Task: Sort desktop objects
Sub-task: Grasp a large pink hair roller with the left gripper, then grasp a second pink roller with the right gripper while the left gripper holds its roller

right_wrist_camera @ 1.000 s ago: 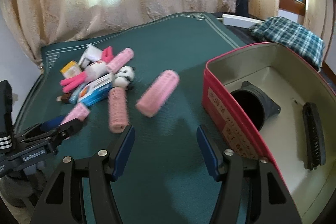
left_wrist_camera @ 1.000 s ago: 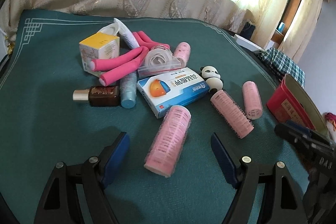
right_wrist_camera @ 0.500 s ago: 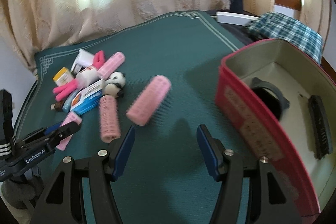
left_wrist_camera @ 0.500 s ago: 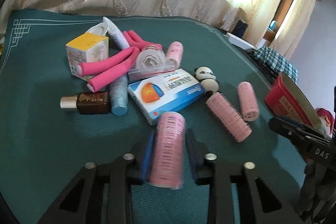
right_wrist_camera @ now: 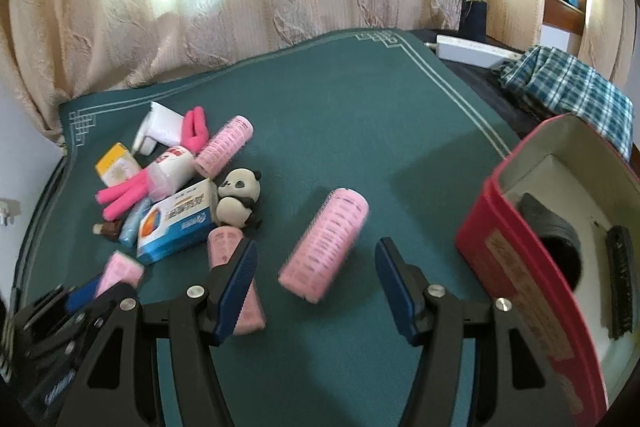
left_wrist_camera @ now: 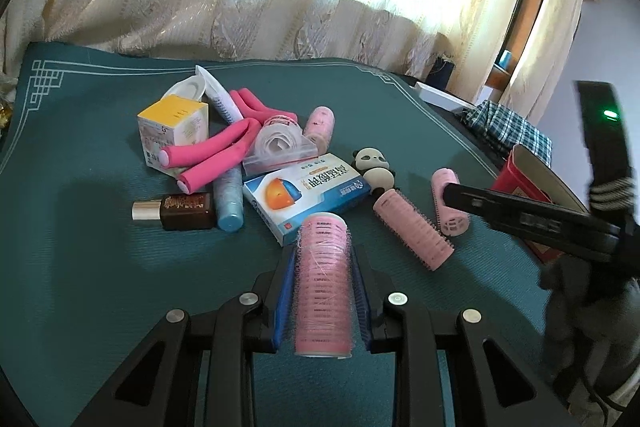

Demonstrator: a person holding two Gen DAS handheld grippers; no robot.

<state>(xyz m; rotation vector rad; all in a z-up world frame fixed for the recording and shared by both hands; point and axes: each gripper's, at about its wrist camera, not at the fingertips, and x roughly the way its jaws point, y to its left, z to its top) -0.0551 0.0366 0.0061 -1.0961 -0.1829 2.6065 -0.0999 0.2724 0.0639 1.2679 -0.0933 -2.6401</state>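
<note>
Left gripper [left_wrist_camera: 323, 287] is pinching a pink hair roller [left_wrist_camera: 323, 283]; right gripper [right_wrist_camera: 316, 287], fingers spread, is flanking another roller [right_wrist_camera: 325, 243].

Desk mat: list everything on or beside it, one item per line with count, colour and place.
Hair rollers: four, pale pink, one held, three on mat
Foam curlers: several, hot pink, in pile
Medicine box: one, blue-white, pile front
Panda figure: one, black-white, beside box
Yellow-top box: one, pile left
Brown bottle: one, lying
Blue tube: one, lying
Red tin: one, right, open
Left gripper: shut on roller
Right gripper: open around a roller
</note>
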